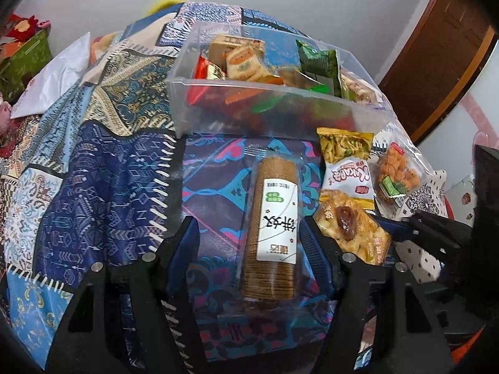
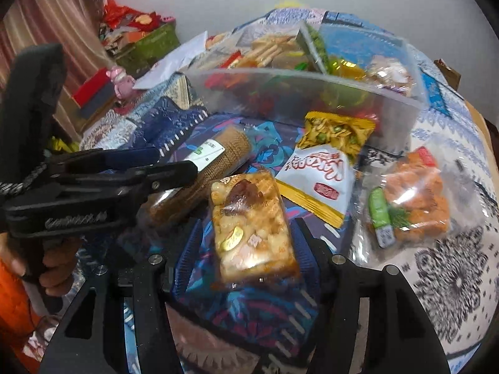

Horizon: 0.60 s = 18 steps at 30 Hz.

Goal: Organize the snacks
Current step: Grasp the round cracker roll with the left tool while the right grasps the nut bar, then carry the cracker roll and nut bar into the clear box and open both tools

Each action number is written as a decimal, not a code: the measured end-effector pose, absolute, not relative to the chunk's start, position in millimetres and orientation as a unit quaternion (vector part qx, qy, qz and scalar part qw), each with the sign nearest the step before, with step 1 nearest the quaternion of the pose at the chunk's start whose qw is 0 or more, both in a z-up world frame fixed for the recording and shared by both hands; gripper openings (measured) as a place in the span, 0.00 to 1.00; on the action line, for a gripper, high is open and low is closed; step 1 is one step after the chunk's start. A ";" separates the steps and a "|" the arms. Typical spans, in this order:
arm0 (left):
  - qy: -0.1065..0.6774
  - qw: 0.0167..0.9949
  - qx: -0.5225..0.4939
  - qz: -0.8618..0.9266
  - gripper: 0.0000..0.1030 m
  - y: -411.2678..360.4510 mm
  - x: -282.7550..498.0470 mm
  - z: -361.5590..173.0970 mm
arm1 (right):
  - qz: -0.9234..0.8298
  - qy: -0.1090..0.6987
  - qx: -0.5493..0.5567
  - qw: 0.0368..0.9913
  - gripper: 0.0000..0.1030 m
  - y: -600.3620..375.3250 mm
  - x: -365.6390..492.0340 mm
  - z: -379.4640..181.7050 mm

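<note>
Left tool (image 1: 249, 233) open astride cracker roll (image 1: 274, 227); right tool (image 2: 246, 243) open astride nut bar (image 2: 252, 230).

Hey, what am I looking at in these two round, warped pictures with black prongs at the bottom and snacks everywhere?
There is no robot: a person holds two hand-held grippers, each with a wide-angle camera looking along its two fingers. One picture comes from the left gripper, the other from the right gripper, where the left one shows at the side. A patterned cloth carries loose snacks and a clear bin already holding packets. The left fingers straddle a biscuit roll; the right fingers straddle a nut bar. Both stand open, and nothing looks gripped yet. A yellow-and-white packet and an orange snack bag lie nearby.
</note>
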State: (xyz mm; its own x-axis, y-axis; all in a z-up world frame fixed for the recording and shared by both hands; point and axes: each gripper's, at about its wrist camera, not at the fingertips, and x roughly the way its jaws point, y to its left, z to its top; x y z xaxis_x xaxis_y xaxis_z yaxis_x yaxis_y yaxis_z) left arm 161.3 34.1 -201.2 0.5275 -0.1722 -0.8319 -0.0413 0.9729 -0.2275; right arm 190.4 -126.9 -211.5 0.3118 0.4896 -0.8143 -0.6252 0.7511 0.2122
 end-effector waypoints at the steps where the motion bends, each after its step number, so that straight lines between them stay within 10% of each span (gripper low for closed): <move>1: 0.488 0.865 -0.112 -0.040 0.65 33.4 162.4 -203.3 | 0.342 0.478 -0.070 0.806 0.50 -125.1 193.1 -215.1; 14: 0.494 0.862 -0.107 -0.048 0.64 18.4 189.8 -219.7 | 0.306 0.456 -0.044 0.834 0.42 -156.2 186.6 -198.9; 18: 0.487 0.867 -0.091 -0.055 0.38 10.8 189.2 -220.9 | 0.301 0.444 -0.030 0.843 0.42 -163.9 186.6 -188.0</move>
State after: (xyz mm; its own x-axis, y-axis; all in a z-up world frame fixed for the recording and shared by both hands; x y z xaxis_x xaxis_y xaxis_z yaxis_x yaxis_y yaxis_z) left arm 189.2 10.8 -220.9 0.5193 -0.1833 -0.8347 0.0059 0.9775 -0.2109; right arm 186.6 -163.9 -188.0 0.4238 0.4819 -0.7669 -0.5347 0.8165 0.2176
